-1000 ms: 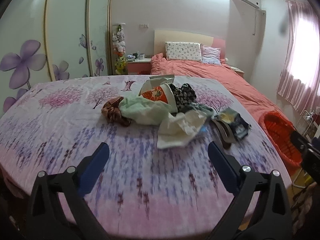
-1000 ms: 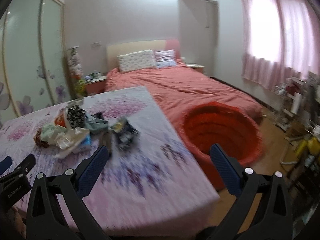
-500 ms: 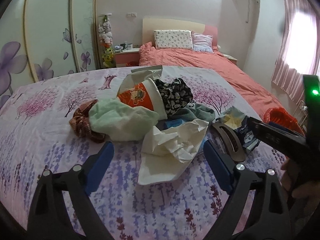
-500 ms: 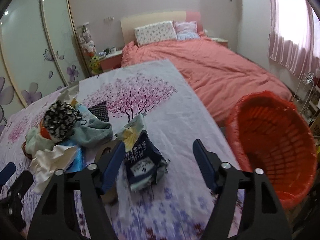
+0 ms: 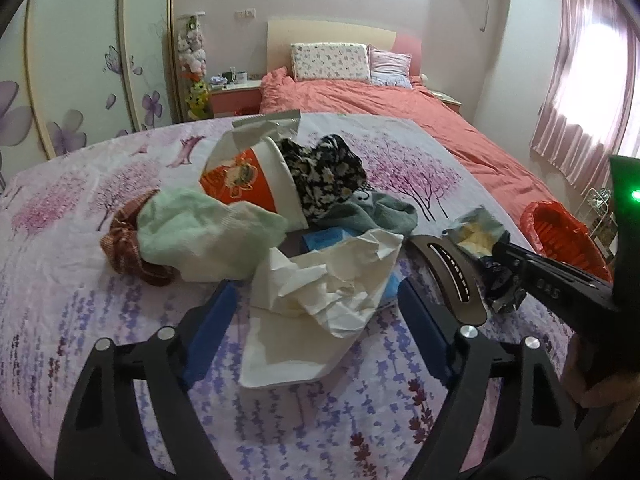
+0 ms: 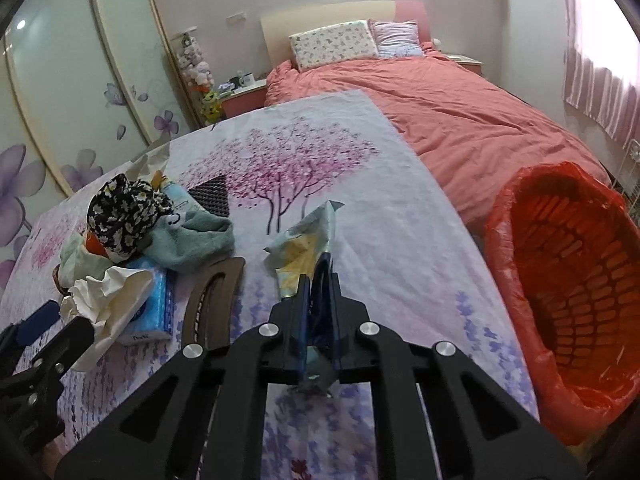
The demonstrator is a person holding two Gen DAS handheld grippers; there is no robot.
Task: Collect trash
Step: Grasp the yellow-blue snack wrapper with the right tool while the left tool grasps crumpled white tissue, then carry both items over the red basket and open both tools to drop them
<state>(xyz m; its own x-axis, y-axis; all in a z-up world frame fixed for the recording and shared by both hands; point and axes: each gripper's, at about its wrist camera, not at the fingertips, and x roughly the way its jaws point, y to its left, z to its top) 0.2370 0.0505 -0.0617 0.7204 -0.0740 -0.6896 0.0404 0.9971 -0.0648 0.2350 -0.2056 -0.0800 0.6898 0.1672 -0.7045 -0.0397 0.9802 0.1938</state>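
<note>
A pile of litter and cloths lies on the floral bedspread [image 5: 80, 280]. My left gripper [image 5: 316, 312] is open, its blue fingers on either side of a crumpled white paper [image 5: 324, 280]. Behind it lie an orange-and-white paper cup [image 5: 248, 180] and a blue tissue pack [image 6: 156, 304]. My right gripper [image 6: 320, 280] is shut on a blue-and-yellow snack bag [image 6: 304, 240], low over the bedspread; the bag also shows in the left wrist view [image 5: 480, 240]. The red lined trash basket [image 6: 568, 280] stands on the floor to the right.
A pale green cloth [image 5: 200, 236], a brown scrunchie [image 5: 124, 244], a black floral cloth [image 5: 324, 168], a grey-green towel [image 6: 192, 240] and a brown curved wooden piece [image 6: 208, 300] lie in the pile. A coral-covered bed [image 6: 460, 112] is behind.
Both grippers moved in toward the pile. The right gripper closed from wide open onto the snack bag. The left gripper came down around the white paper, still open.
</note>
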